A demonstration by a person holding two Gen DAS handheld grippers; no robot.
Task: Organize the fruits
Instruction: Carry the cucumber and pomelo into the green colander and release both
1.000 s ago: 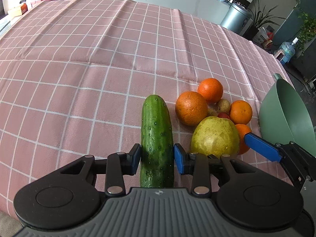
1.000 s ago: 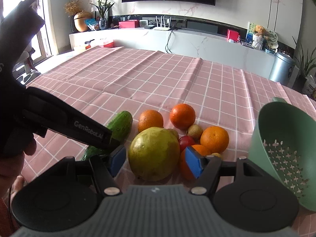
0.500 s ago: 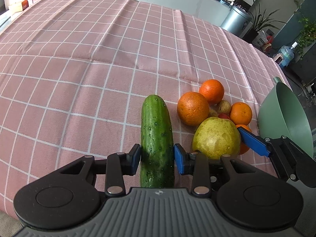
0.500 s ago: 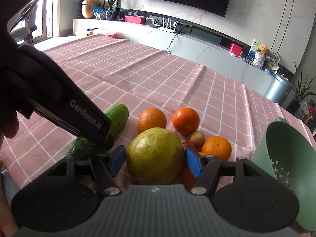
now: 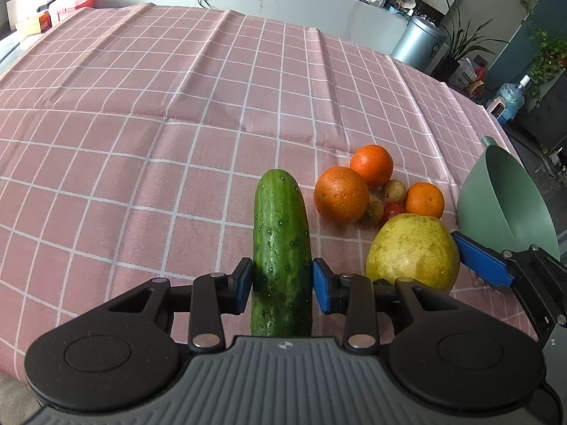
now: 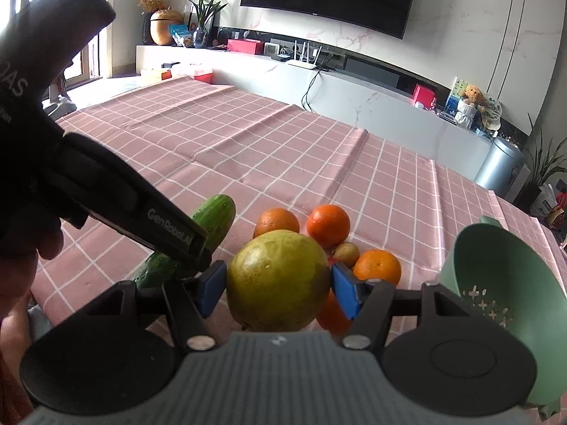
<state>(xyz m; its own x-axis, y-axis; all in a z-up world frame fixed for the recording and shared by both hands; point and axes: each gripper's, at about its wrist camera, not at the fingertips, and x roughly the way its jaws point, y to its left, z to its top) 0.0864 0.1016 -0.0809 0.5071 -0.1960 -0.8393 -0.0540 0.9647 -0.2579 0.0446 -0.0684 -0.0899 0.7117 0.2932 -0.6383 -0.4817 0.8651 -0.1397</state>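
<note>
On the pink checked cloth lies a green cucumber [image 5: 280, 241], and my left gripper [image 5: 282, 287] is shut on its near half, blue pads against both sides. A large yellow-green round fruit [image 6: 276, 279] sits between the pads of my right gripper [image 6: 278, 288], which is shut on it. In the left wrist view that fruit [image 5: 413, 251] shows beside the right gripper's blue finger [image 5: 482, 264]. Behind it three oranges [image 5: 340, 194] cluster with small brown and red fruits [image 5: 393, 191]. The left gripper's black body [image 6: 170, 233] covers the middle of the cucumber [image 6: 212, 219].
A green colander [image 6: 496, 283] stands tilted at the right, close to the fruit pile and the table's right edge. The pink cloth [image 5: 141, 141] stretches bare to the left and far side. A person's hand [image 6: 21, 248] holds the left gripper.
The large yellow-green fruit has shifted right and toward me, away from the oranges, held in the right gripper. The cucumber stays in the left gripper.
</note>
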